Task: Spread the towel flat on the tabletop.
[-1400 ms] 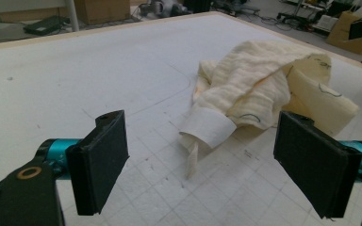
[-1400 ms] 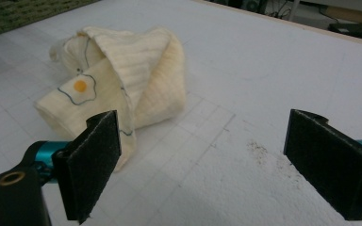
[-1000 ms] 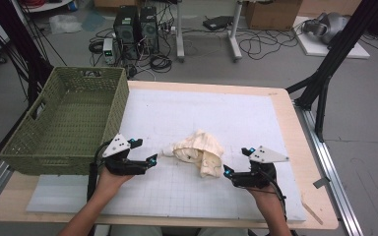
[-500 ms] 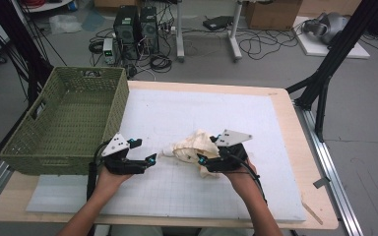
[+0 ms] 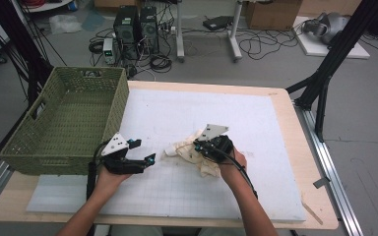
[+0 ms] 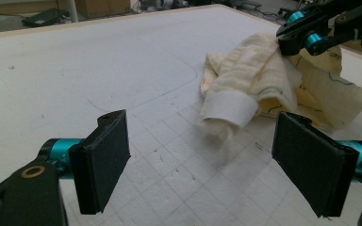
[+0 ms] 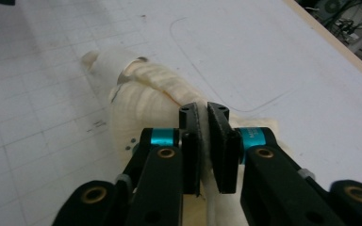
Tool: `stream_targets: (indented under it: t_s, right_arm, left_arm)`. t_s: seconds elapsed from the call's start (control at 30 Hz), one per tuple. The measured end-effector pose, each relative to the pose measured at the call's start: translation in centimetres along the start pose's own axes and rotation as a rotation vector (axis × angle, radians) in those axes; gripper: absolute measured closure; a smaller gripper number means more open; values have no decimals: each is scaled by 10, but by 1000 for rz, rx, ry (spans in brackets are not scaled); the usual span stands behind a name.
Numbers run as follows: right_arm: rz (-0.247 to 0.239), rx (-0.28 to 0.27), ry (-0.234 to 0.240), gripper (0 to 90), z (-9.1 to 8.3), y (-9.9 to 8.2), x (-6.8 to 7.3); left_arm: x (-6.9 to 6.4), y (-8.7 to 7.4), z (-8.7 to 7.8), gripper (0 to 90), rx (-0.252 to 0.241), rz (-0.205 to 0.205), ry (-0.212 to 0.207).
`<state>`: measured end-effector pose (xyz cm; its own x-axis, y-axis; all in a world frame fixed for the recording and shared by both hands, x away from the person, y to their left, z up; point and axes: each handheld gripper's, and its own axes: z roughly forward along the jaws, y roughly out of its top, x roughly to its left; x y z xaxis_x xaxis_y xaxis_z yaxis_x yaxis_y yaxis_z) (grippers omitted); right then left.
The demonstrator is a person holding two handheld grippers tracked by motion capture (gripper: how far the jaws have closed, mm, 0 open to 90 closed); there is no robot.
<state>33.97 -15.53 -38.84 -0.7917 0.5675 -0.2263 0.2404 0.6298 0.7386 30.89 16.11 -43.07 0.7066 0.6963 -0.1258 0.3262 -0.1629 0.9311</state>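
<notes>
1. A green basket (image 5: 61, 125) stands at the table's (image 5: 285, 105) left edge, overhanging it a little. Its visible interior holds nothing, so if the cloth is meant to go in there, that step is not yet done.
2. The left gripper (image 5: 145, 162) rests near the front edge, just right of the basket's front corner. Its jaws stand wide apart with only bare mat between them, pointing toward the cloth but clear of it.
3. The cloth (image 5: 189, 149), a cream garment with a white cuff, lies crumpled on the white mat (image 5: 187, 110), roughly mid-table and toward the front edge. It is not spread, folded or lifted.
4. The right gripper (image 7: 203, 120) sits on the cloth's right part. Its jaws have just been closing, and a fold of cream fabric is pinched between the pads, so the grasp looks made.
5. My judgement: the work is at its start. One grip is secured. Left to do: the left gripper's own hold on the cuff end, then lifting or arranging the cloth.
</notes>
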Motion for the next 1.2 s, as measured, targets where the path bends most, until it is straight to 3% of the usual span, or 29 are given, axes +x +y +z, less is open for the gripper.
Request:
stream_targets:
  t_s: [0.17, 0.3, 0.4, 0.5, 0.7, 0.83, 0.87, 0.97, 1.07, 1.2]
  right_arm:
    - [128, -34, 3, 850, -8, -7, -17]
    - [179, -23, -26, 849, -13, -13, -28]
    - [194, -21, 4, 846, -14, -16, -31]
    - [172, -8, -14, 822, -15, -15, -31]
    - [152, 32, -159, 864, -19, -17, -34]
    - [180, 51, -171, 862, -21, -21, -37]
    - [193, 54, -183, 862, -22, -22, -36]
    - [235, 36, -215, 860, -26, -25, -40]
    - [271, 21, -218, 859, -29, -28, -43]
    - [273, 11, -224, 857, -32, -30, -43]
  left_arm:
    - [-1, 0, 1, 201, 3, 2, -2]
    - [-1, -1, 1, 202, 7, -1, -3]
    - [0, -1, 1, 206, 5, -4, 0]
    - [0, -1, 1, 207, 6, -6, 4]
    - [-1, -1, 2, 212, 10, -5, 1]
    - [-2, -1, 5, 286, 7, -26, -31]
    - [-3, 0, 8, 346, -3, -38, -71]
    - [-8, 4, 18, 495, 9, -35, -132]
    - [-12, 8, 27, 549, 14, -17, -146]
    - [-27, 20, 60, 552, 72, 42, -199]
